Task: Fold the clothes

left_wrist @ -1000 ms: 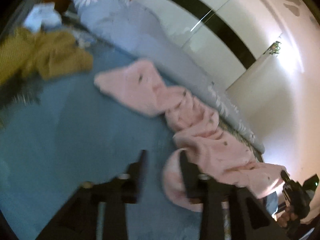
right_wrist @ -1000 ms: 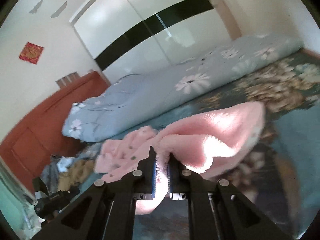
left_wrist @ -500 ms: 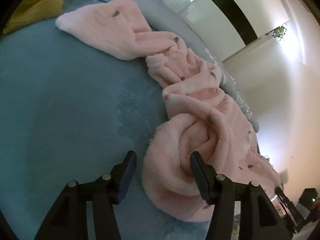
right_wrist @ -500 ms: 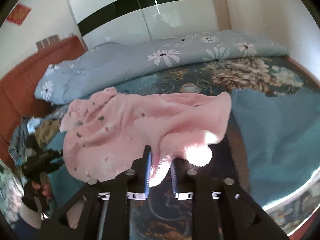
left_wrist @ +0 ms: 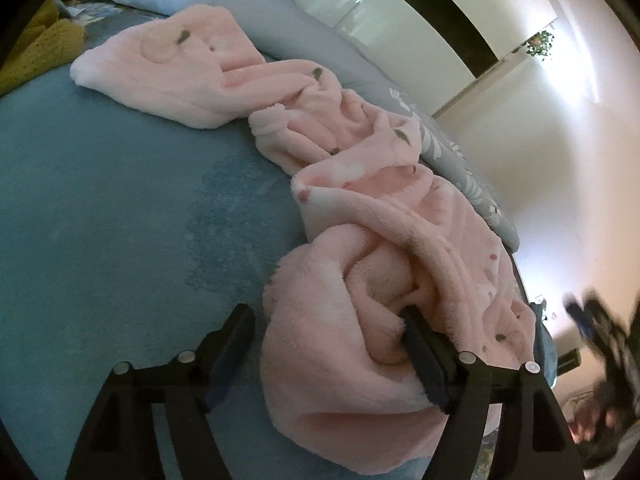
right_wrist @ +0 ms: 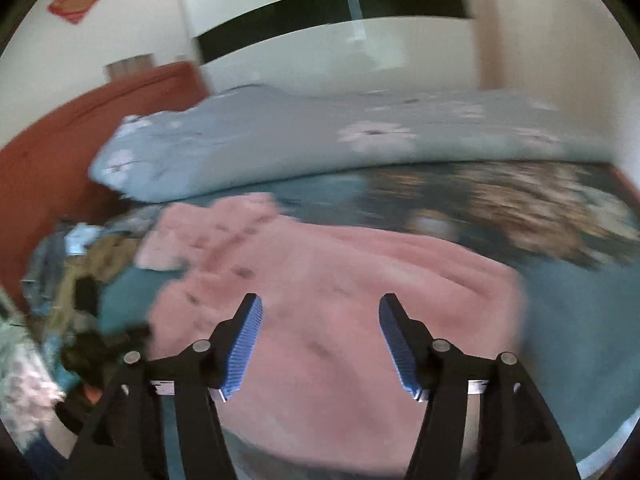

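Note:
A pink fleece garment (left_wrist: 360, 208) lies crumpled in a long band across the teal bed cover (left_wrist: 112, 220). My left gripper (left_wrist: 328, 344) is low over its near, rolled-up end, and its jaws are opening. The bunched cloth sits between them: the right finger (left_wrist: 424, 356) is sunk into the folds, while the left finger (left_wrist: 236, 336) stands clear of the cloth. In the blurred right wrist view my right gripper (right_wrist: 320, 304) hovers over the garment (right_wrist: 340, 280), which is spread on the bed. Its jaws are opening and nothing is pressed between the blue pads (right_wrist: 244, 340).
A pale blue flowered duvet (right_wrist: 300, 140) runs along the far side of the bed. A yellow garment (left_wrist: 36, 48) and other loose clothes (right_wrist: 76, 256) are heaped by the red-brown headboard (right_wrist: 60, 132). White wardrobe doors with a black band (right_wrist: 332, 4) stand behind.
My right gripper let go of the pink garment's edge and opened wide; the cloth now lies on the bed. My left gripper closed in on the rolled end and spread its jaws further.

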Available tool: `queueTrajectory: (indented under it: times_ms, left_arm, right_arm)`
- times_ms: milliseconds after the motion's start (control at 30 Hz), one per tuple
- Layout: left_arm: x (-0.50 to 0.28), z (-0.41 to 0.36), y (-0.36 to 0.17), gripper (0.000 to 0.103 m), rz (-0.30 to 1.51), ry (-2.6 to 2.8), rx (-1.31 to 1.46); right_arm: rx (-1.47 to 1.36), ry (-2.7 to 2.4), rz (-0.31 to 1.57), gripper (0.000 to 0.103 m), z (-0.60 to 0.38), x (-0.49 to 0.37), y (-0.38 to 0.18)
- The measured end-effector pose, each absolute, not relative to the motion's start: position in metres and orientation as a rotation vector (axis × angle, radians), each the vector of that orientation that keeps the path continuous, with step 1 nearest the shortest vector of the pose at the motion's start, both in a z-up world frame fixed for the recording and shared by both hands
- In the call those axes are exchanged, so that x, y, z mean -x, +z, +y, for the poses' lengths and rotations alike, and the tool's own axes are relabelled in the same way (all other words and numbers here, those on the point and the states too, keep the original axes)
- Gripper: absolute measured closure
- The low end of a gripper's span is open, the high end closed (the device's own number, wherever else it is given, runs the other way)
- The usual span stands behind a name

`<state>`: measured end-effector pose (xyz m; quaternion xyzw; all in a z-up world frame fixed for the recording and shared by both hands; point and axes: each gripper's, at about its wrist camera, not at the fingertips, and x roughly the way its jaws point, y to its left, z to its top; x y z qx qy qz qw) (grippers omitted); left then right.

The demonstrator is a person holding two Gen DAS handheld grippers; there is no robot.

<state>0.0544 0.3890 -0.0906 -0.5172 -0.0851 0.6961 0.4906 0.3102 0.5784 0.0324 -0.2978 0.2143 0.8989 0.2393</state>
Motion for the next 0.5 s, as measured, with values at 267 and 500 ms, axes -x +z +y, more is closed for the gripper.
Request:
queueTrajectory:
  times_ms: [267,500]
  left_arm:
    - [-0.045,0.387,-0.092,0.026,-0.253,1.634,1.289]
    - [-0.042,0.387,-0.088,0.058,-0.239,1.653,1.271]
  right_arm:
    - [1.073,2.442,0.801,0.040,0.643,-0.121,-0.015]
    - [1.104,2.282,1.055,0.041,0.675,-0.070,-0.056]
